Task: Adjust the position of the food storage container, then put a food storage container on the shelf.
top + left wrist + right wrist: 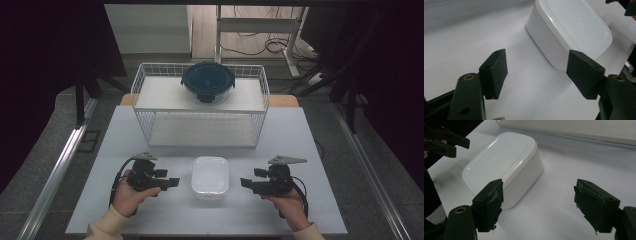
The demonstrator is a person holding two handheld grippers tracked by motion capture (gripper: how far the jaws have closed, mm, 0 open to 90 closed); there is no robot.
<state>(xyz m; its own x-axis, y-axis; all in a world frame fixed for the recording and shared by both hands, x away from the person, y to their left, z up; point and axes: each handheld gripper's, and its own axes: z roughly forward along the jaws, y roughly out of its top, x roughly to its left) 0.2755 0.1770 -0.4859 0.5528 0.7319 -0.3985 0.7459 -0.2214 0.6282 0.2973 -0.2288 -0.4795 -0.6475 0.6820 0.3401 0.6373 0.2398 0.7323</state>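
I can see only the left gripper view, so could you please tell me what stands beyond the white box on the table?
Observer: A white wire rack stands behind the white box, apart from it, toward the far edge of the table.
Operator: Thank you. Is anything on that rack?
Observer: Yes, a round container with a dark lid sits on its upper shelf.
Operator: And where is the right hand-held gripper?
Observer: The right hand-held gripper is to the right of the box, open and pointing at it, not touching. The left hand-held gripper faces it from the other side, open too.
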